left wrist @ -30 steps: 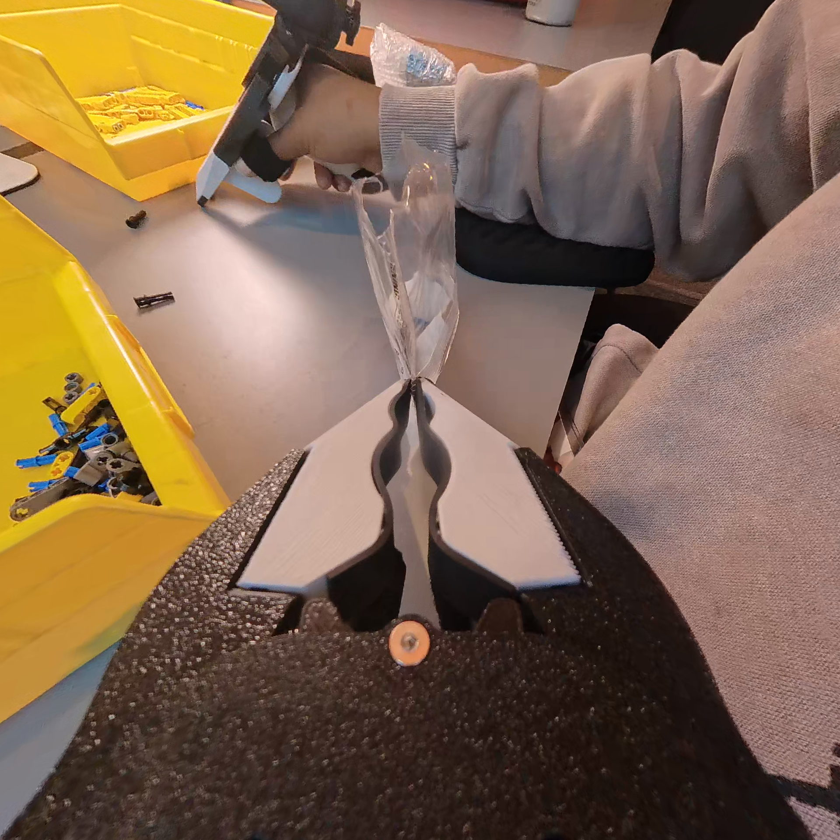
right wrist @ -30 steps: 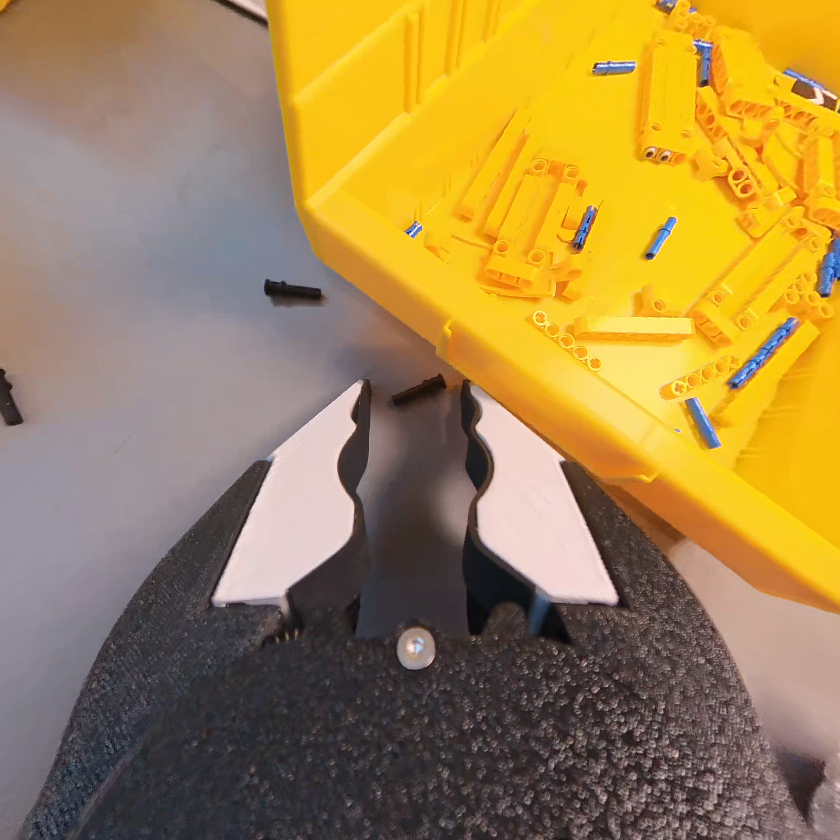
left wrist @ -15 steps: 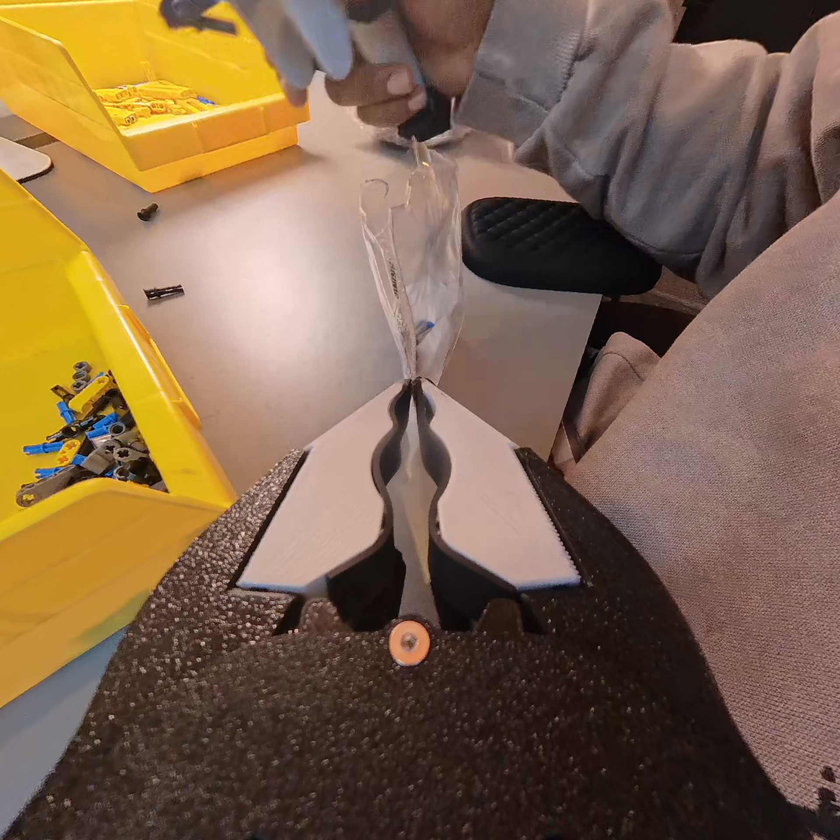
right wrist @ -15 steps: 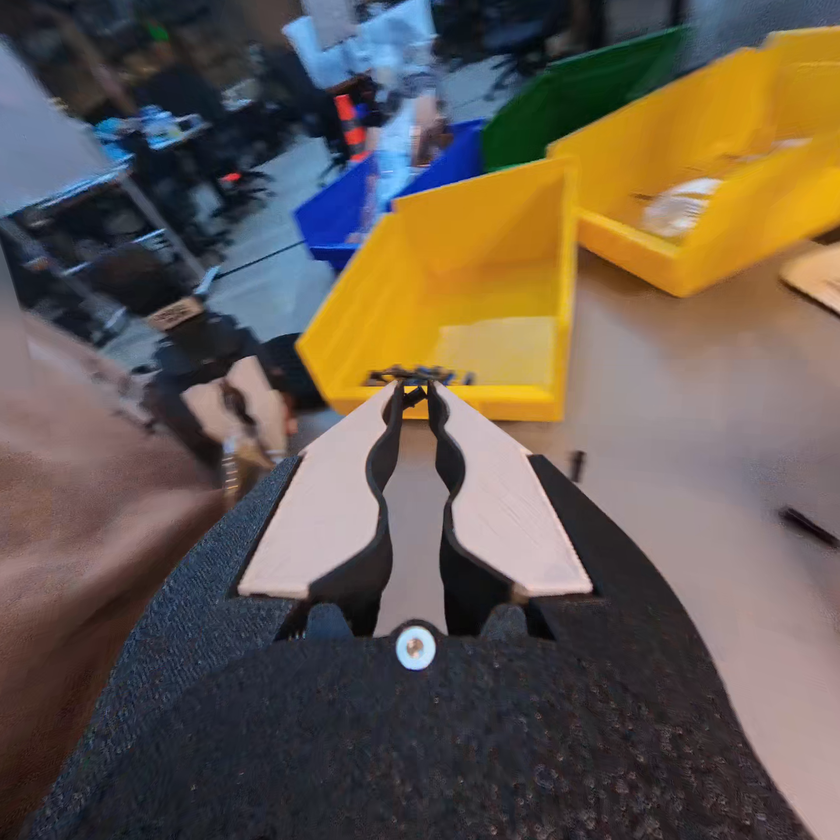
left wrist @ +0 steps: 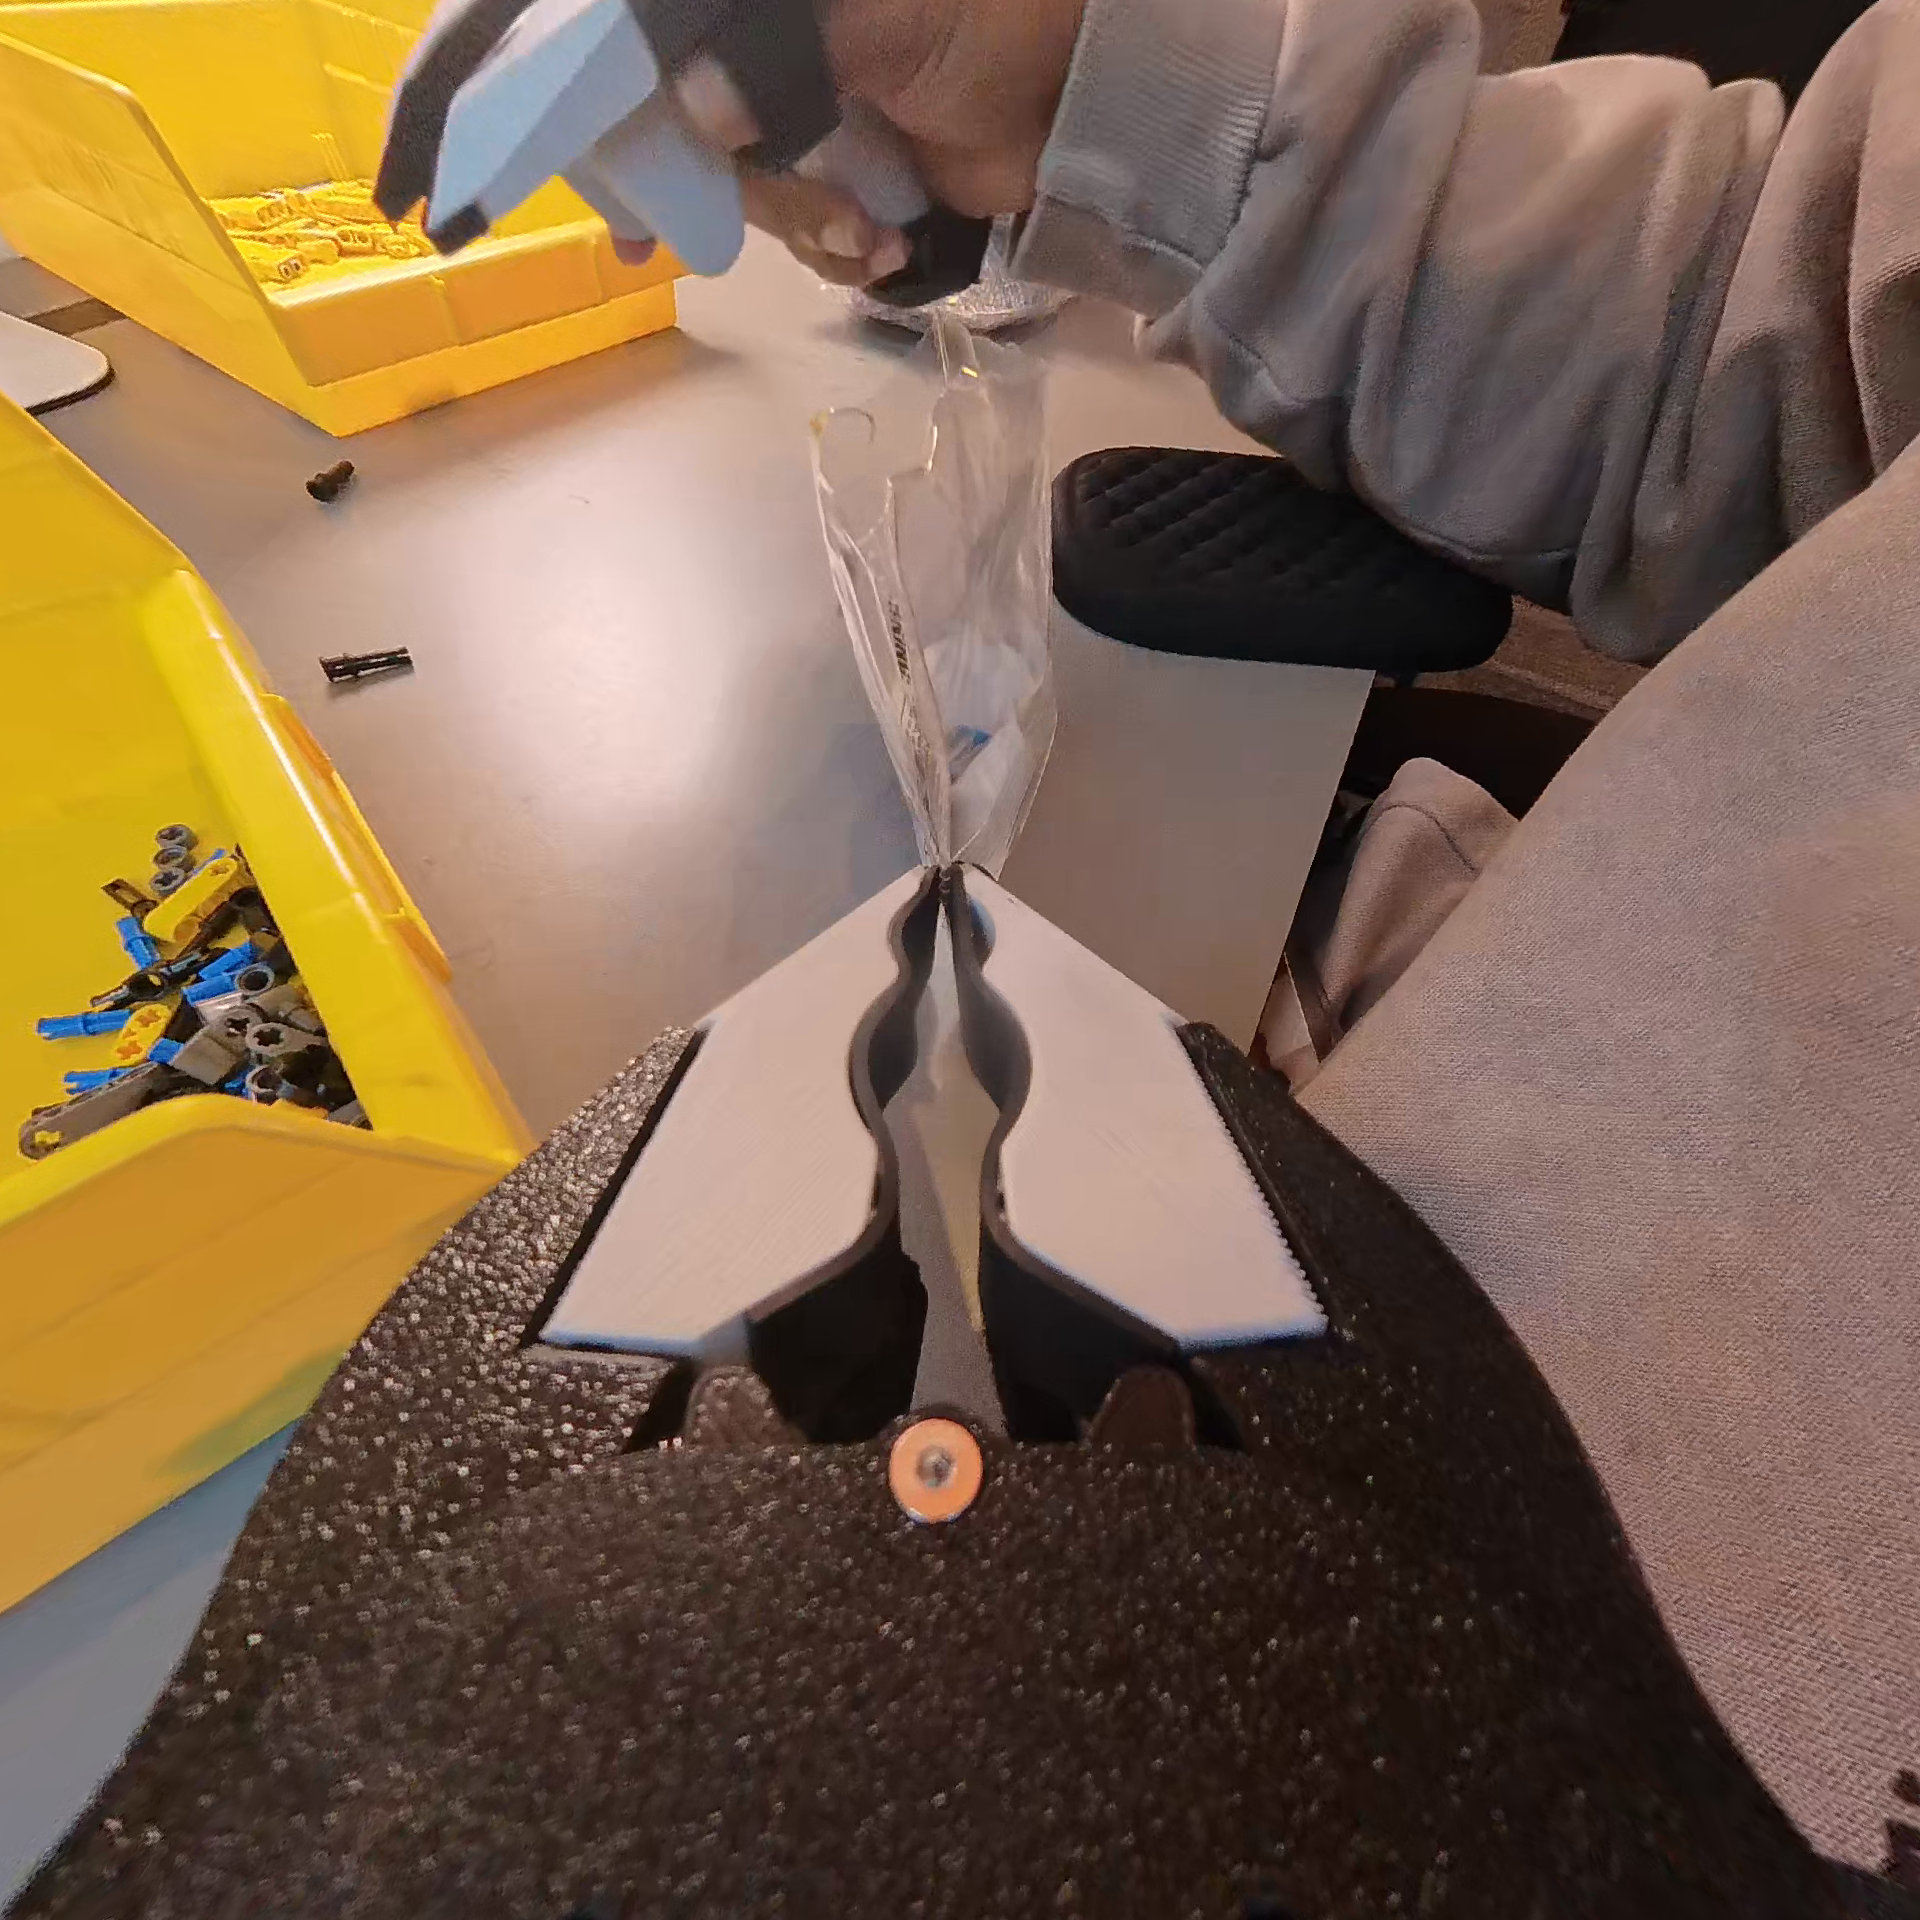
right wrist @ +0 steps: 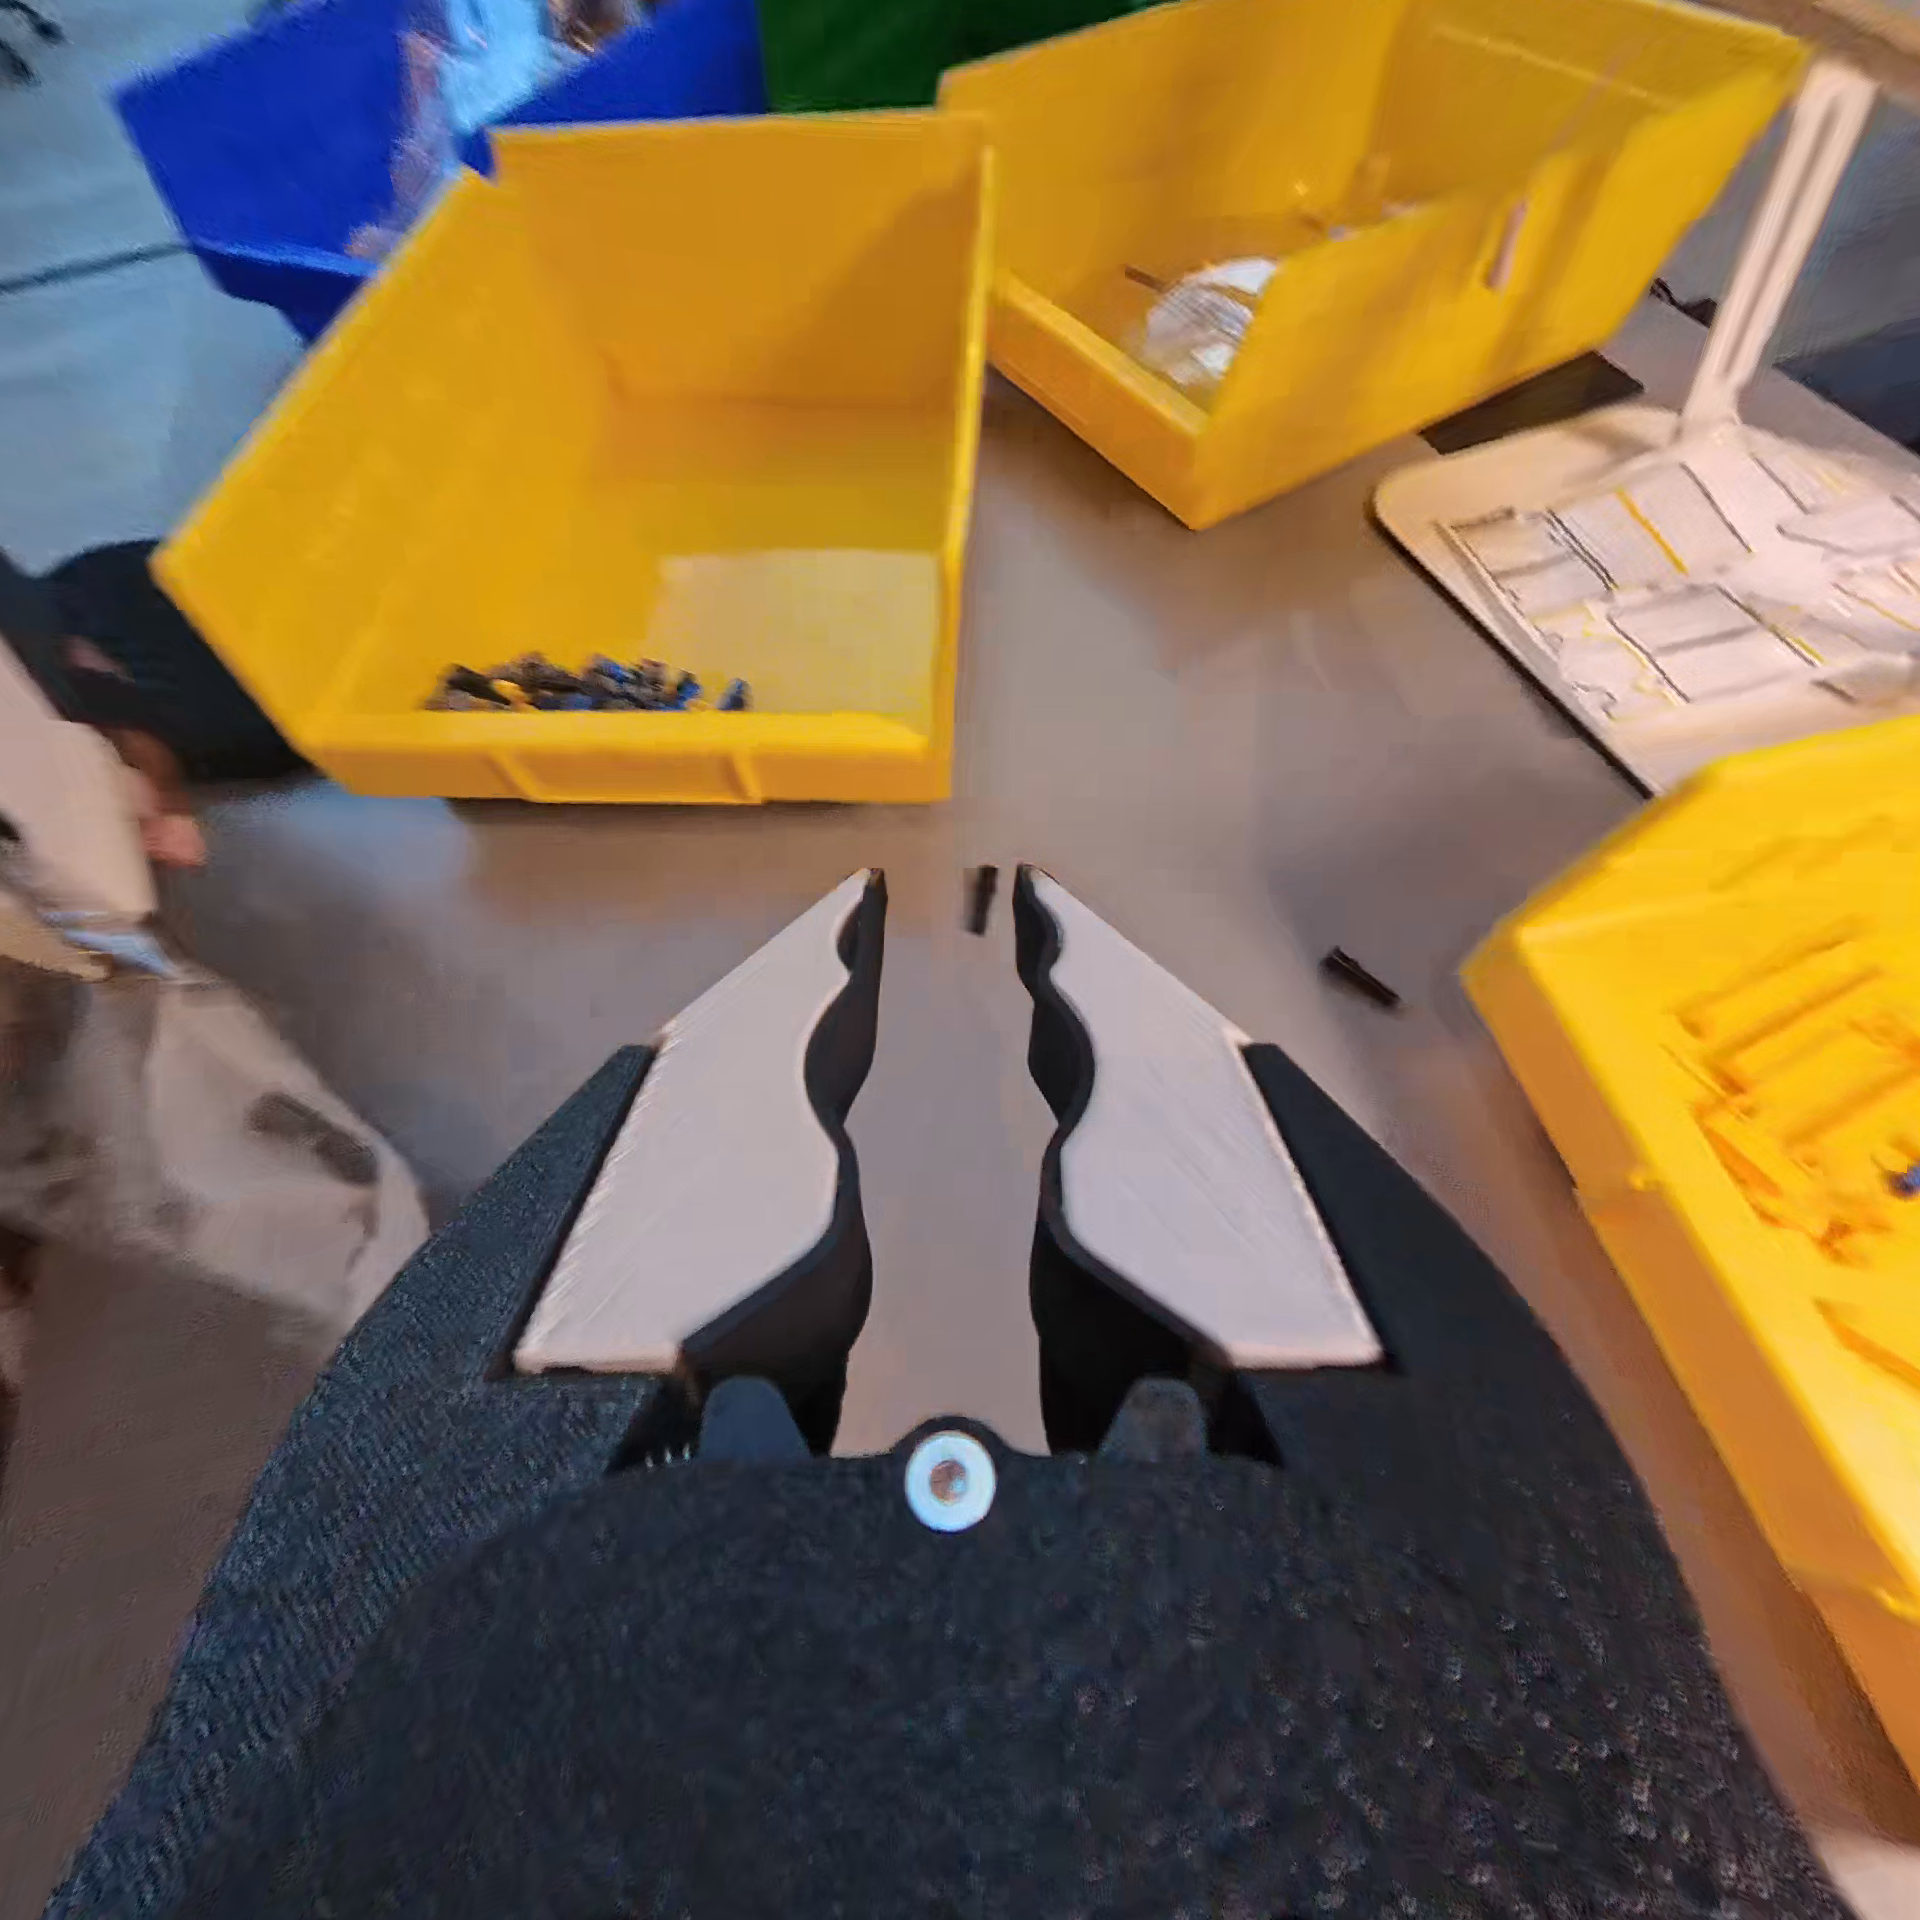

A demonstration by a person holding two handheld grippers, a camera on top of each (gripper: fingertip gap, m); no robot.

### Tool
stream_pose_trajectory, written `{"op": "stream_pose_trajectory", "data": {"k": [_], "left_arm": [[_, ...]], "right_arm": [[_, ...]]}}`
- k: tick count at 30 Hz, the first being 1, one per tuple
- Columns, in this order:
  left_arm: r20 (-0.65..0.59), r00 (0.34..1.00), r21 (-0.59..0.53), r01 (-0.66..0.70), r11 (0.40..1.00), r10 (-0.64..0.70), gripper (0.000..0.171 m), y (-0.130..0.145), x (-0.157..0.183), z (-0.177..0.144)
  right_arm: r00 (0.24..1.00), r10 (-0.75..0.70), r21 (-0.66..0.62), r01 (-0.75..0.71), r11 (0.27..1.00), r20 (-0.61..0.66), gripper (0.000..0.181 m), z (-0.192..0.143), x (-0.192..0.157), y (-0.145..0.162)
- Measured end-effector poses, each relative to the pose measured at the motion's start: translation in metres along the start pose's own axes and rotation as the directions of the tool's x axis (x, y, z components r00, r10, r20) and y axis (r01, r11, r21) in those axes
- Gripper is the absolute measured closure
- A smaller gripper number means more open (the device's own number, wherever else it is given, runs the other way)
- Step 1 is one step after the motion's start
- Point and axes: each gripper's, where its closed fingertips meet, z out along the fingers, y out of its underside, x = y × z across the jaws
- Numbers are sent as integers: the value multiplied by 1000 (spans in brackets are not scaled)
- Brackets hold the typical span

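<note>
Left wrist view: the left tongs (left wrist: 943,878) are pinching a clear plastic bag (left wrist: 940,613) at their tips, jaws pressed together on the film. The bag is standing up from the tips, its mouth partly spread, with small blue and white contents showing inside. The tongs are pointing forward over the near edge of the grey tabletop (left wrist: 623,665), beside the person's lap.

Above the bag, a hand (left wrist: 914,125) in a grey sleeve (left wrist: 1351,239) is gripping the right tongs (left wrist: 457,197), which are hanging over the tabletop and angling down to the left, towards a yellow bin of yellow parts (left wrist: 343,301). The forearm is lying over a black armrest (left wrist: 1268,561).

Right wrist view: the right tongs (right wrist: 948,883) are standing partly open, holding nothing. A short black pin (right wrist: 977,899) is lying on the tabletop and showing in the gap between the tips; whether they are touching it, cannot tell. A second black pin (right wrist: 1361,977) is lying to the right.

A yellow bin of mixed dark and blue parts (right wrist: 623,748) is sitting straight ahead of the right tongs. A third yellow bin (right wrist: 1226,457) with clear bags is sitting farther back.
</note>
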Motion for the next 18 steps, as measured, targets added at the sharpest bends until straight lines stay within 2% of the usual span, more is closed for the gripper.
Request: {"op": "stream_pose_trajectory", "data": {"k": [4, 7, 12, 15, 18], "left_arm": [[-6, 1000, 4, 14, 1000, -14, 171, 1, 0, -1], [-10, 1000, 1, 19, 1000, -19, 171, 1, 0, 0], [-11, 1000, -3, 17, 1000, -17, 171, 2, 1, 0], [-12, 1000, -4, 19, 1000, -19, 171, 2, 1, 1], [-15, 1000, -2, 23, 1000, -23, 171, 2, 1, 1]], "right_arm": [[985, -18, -113, -1, 994, -172, 155, 17, 52, 34], [963, -38, -192, -15, 981, -268, 153, 29, 76, 52], [912, 101, -145, -171, 974, -398, 151, 48, 107, 58], [876, 160, -158, -256, 954, -455, 144, 59, 122, 66], [860, 197, -167, -306, 937, -471, 148, 69, 128, 72]]}}
